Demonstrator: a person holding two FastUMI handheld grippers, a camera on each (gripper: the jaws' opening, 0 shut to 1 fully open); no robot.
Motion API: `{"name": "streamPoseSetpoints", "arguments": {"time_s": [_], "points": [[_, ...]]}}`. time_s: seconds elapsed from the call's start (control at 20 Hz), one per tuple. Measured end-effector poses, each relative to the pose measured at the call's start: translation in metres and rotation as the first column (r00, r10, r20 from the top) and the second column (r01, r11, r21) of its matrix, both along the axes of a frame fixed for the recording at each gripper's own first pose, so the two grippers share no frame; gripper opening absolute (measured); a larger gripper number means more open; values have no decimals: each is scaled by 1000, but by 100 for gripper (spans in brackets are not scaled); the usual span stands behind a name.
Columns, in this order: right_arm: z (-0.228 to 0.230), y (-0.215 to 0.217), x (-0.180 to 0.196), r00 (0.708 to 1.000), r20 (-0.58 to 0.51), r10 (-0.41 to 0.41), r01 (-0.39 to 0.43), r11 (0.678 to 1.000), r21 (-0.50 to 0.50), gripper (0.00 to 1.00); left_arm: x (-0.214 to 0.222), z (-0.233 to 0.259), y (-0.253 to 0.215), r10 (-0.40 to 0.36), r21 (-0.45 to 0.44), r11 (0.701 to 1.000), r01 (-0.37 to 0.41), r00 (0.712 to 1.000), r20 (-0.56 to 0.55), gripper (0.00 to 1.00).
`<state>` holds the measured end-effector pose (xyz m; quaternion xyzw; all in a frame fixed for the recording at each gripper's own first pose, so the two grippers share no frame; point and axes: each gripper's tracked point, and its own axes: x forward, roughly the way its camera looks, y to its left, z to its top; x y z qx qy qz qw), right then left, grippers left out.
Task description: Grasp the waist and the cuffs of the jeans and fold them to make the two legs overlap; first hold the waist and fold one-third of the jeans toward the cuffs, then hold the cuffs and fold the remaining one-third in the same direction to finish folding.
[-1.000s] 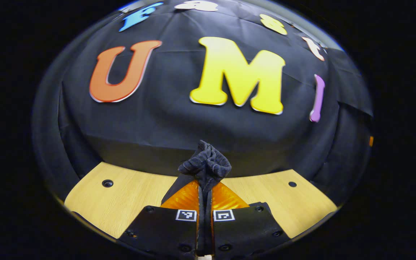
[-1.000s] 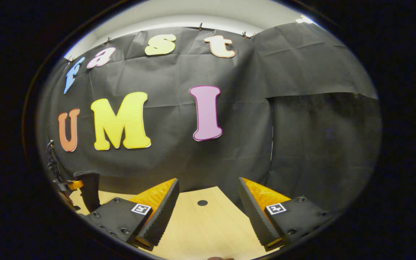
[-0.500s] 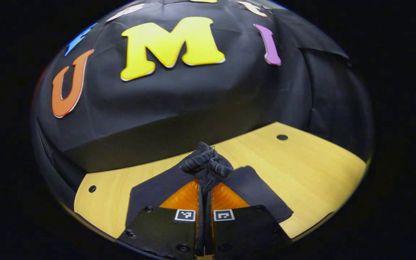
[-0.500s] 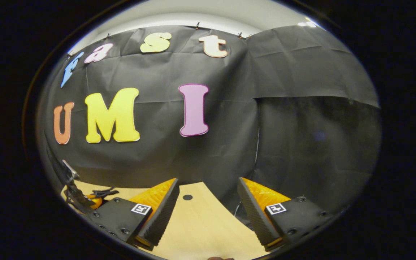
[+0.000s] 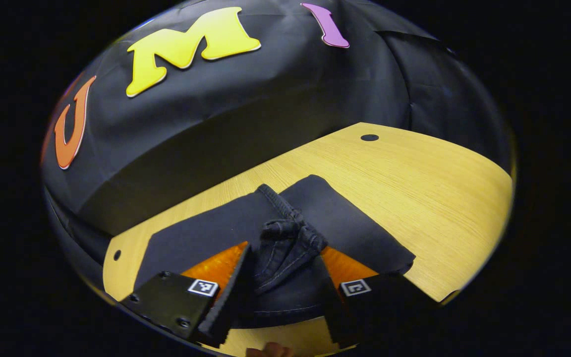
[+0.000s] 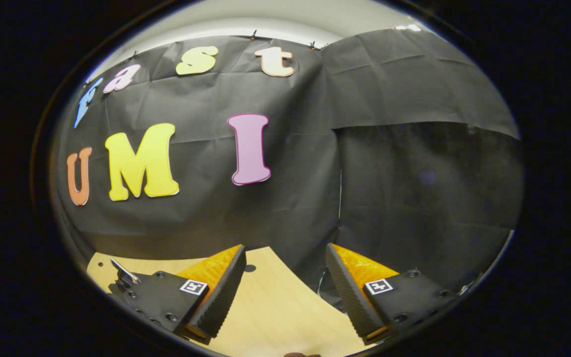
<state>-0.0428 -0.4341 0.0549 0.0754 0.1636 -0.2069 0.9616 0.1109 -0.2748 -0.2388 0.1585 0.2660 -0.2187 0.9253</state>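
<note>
Wooden table forms the work surface, backed by the booth's black cloth wall. On it, in the left gripper view, the dark jeans lie flat, spread to both sides of a bunched seam ridge that runs toward the camera. The left gripper stands with its fingers parted; the bunched fabric sits in the gap between them, and no pinch on it is evident, which suggests a fold just laid down. The right gripper hangs above bare table with its fingers spread and nothing between them, well apart from the garment, presumably kept clear until a next grasp is required.
</note>
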Motion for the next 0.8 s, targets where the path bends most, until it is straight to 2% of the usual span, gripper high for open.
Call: {"name": "streamPoseSetpoints", "arguments": {"time_s": [0.05,0.1,0.15,0.2,0.35,0.5,0.65,0.8], "points": [[-1,5,3,1000,0,13,-13,1000,-1,100,-4,5,-1,-2,-17,1000,2,1000,-3,80],[-2,11,8,1000,2,27,-27,1000,0,100,-5,12,-3,-4,-37,999,4,1000,1,91],[-5,17,11,999,1,42,-42,999,3,99,-5,21,-4,-7,-57,998,7,1000,8,98],[-7,22,15,998,1,56,-56,998,8,99,-5,33,-3,-6,-70,998,8,1000,26,100],[-13,43,28,995,10,98,-98,994,37,99,-6,75,6,12,-121,993,-1,996,89,100],[-19,69,45,989,26,148,-149,987,67,99,-10,122,34,83,-192,980,-58,989,122,100],[-24,102,65,977,48,208,-212,971,111,99,-16,169,89,180,-253,958,-135,970,166,100],[-19,137,84,961,85,265,-274,952,135,100,-19,209,146,281,-284,934,-217,937,207,99]]}}
